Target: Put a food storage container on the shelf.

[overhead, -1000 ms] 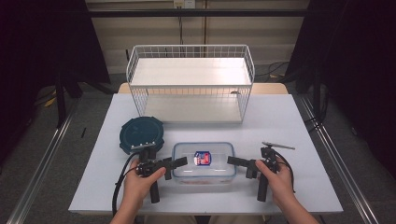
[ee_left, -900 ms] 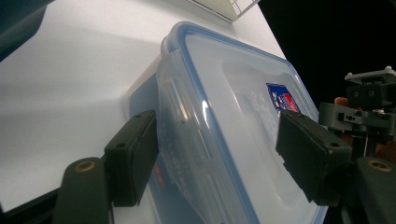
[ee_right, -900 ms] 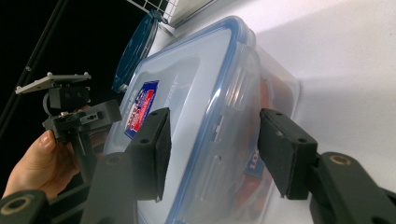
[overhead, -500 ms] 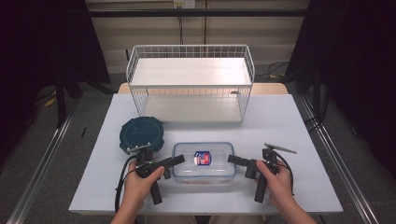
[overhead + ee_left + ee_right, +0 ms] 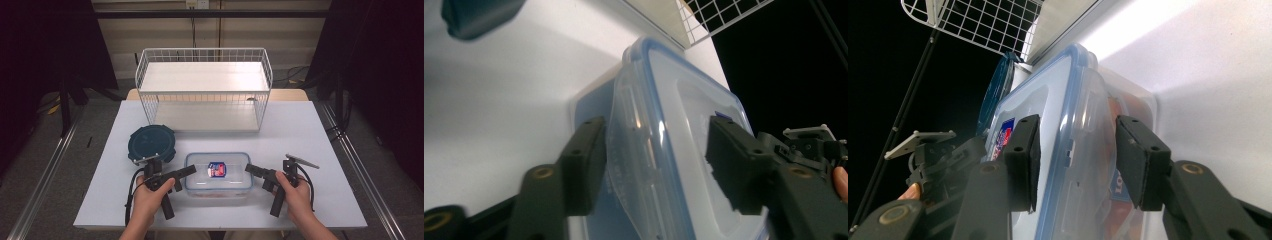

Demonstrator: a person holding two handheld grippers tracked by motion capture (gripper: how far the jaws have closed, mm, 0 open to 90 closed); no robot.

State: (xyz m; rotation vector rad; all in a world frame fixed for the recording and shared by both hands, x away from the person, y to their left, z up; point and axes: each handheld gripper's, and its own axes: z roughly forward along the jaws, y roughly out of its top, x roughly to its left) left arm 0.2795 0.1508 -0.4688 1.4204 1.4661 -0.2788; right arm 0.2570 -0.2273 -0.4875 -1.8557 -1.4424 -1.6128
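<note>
From where I stand, the dark round lid (image 5: 152, 144) lies flat at the left of the desk (image 5: 320, 145), just behind the left tool (image 5: 186, 171) and close enough to be knocked by a careless elbow of that arm. The left tool has its jaws set about the left latch flap of the clear lidded box (image 5: 218, 173), one pad beneath the edge and one over the lid; they have just been closing, yet a gap shows on the lid side, so I would call it not yet gripping. The box sits in the middle of the near desk, between both hands. The right tool (image 5: 253, 169) straddles the right latch likewise, jaws just closing and not yet pressing. If one side bites first, I expect the box to skid or tilt; a pad landing on the slick lid could slip off the flap.
</note>
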